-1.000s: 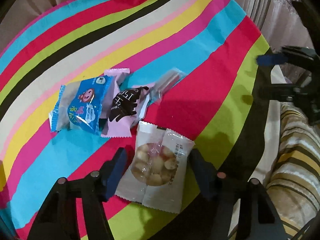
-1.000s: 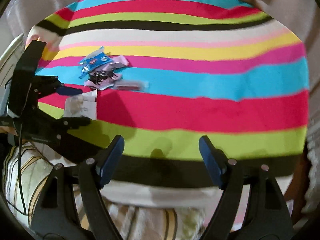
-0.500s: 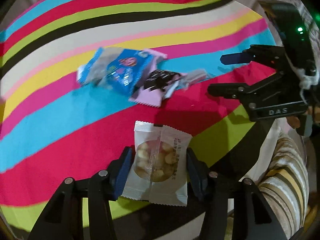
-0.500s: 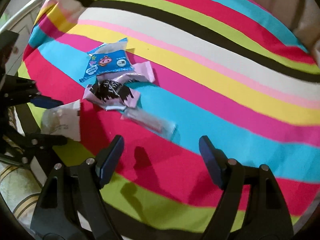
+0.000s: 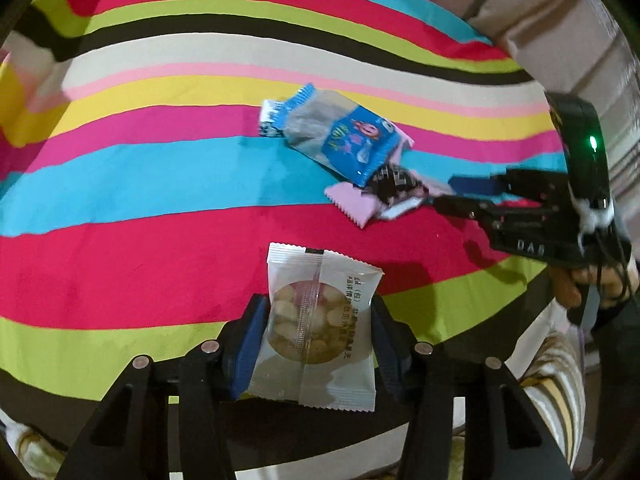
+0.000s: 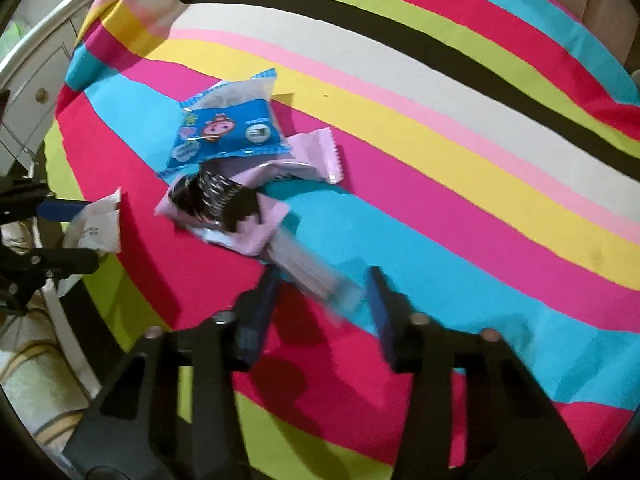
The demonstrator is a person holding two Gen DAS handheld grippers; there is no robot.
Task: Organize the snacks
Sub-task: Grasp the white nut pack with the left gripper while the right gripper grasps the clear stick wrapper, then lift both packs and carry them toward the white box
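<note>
My left gripper [image 5: 318,332] is shut on a clear white packet of round nuts [image 5: 316,328] near the table's front edge. A blue cartoon snack bag [image 5: 340,136] lies on a pink and black packet [image 5: 384,192] further back. My right gripper [image 6: 320,300] is open, its fingers on either side of a clear, purplish wrapper [image 6: 312,276] lying on the cloth. That wrapper is blurred. The blue bag [image 6: 228,132] and pink packet [image 6: 224,200] lie just beyond it. The right gripper also shows at the right of the left wrist view [image 5: 452,192].
A striped cloth [image 5: 160,240] covers the table. A white cabinet [image 6: 36,92] stands at the far left. A striped cushion [image 5: 560,392] lies below the table's near edge. The left gripper with its packet shows at the left of the right wrist view [image 6: 68,232].
The left gripper has closed on the nut packet and swung left. The right gripper has moved in over the table to the clear wrapper and narrowed around it.
</note>
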